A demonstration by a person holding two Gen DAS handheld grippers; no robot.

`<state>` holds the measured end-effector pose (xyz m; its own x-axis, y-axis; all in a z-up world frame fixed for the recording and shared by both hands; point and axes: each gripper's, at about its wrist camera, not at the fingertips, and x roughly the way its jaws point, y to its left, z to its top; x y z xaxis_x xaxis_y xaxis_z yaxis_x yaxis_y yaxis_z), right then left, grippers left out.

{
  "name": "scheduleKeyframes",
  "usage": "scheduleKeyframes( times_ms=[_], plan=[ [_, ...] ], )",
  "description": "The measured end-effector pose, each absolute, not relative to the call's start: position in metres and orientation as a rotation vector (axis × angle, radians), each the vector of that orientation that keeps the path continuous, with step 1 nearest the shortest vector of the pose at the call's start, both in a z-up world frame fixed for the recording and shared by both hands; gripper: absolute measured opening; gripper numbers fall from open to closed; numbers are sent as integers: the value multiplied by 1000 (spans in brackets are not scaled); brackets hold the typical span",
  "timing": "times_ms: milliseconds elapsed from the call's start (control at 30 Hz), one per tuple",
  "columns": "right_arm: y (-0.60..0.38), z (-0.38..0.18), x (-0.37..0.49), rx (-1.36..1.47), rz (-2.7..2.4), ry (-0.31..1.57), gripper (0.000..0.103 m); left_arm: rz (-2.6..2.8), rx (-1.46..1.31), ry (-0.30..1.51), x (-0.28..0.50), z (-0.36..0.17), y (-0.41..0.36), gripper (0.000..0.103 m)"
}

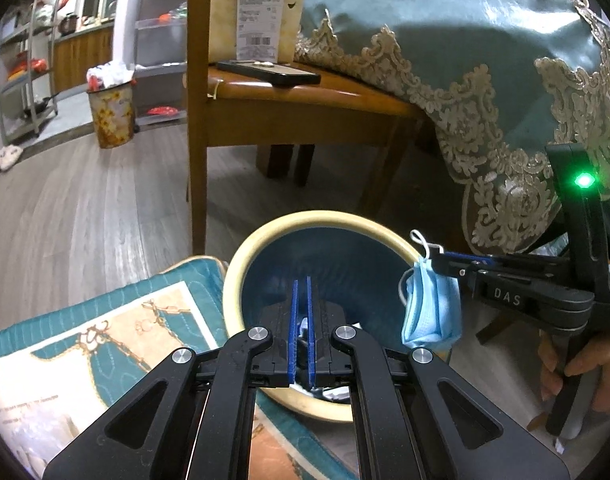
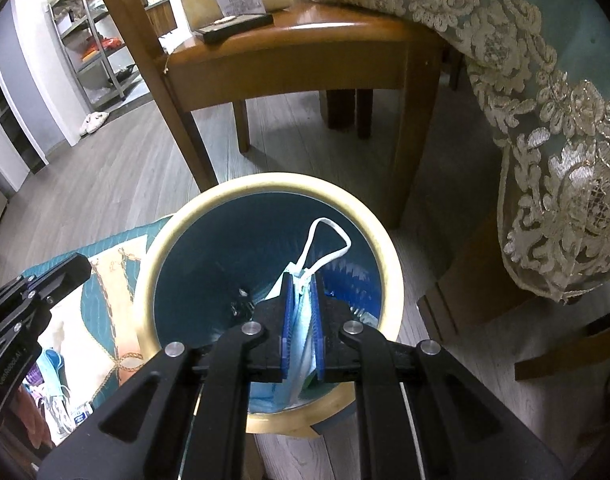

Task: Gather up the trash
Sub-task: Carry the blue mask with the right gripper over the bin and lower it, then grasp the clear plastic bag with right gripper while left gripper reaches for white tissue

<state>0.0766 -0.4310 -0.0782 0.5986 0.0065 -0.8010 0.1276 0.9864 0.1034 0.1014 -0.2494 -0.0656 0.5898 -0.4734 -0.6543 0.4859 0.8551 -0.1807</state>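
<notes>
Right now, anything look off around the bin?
Nothing spilled or damaged. The face mask hangs folded from the right gripper over the bin, partly outside its rim in the left view; left gripper holds nothing.

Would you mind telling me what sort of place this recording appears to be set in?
Most likely a home dining area. A wooden chair stands on a wood-look floor beside a table draped in a lace-trimmed teal tablecloth, with shelving in the room beyond and a waste bin below.
</notes>
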Motion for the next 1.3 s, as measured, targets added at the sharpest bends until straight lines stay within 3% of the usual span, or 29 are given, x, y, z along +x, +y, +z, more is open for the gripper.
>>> scheduleKeyframes(
  times_ms=[133,333,400,500,567,667,833,1300],
  plan=[
    [-432,-74,77,161,-76,908,31,-557,21,750,100,-63,-247,4],
    [-431,-67,76,183,-82,889,49,-540,33,740,95,-56,-241,6],
    [-427,-64,77,188,-81,877,50,-524,41,735,92,-52,-235,15],
    [-418,-58,76,190,-73,861,62,-495,43,720,87,-45,-221,32],
    [-411,-54,77,197,-62,853,69,-470,39,710,83,-40,-212,56],
    [-395,-47,77,201,-36,836,85,-411,35,689,77,-31,-191,76],
    [-363,-37,77,190,17,812,93,-314,29,671,66,-18,-153,88],
    [-238,-35,81,148,185,839,96,-80,51,675,18,-9,-16,88]
  ],
)
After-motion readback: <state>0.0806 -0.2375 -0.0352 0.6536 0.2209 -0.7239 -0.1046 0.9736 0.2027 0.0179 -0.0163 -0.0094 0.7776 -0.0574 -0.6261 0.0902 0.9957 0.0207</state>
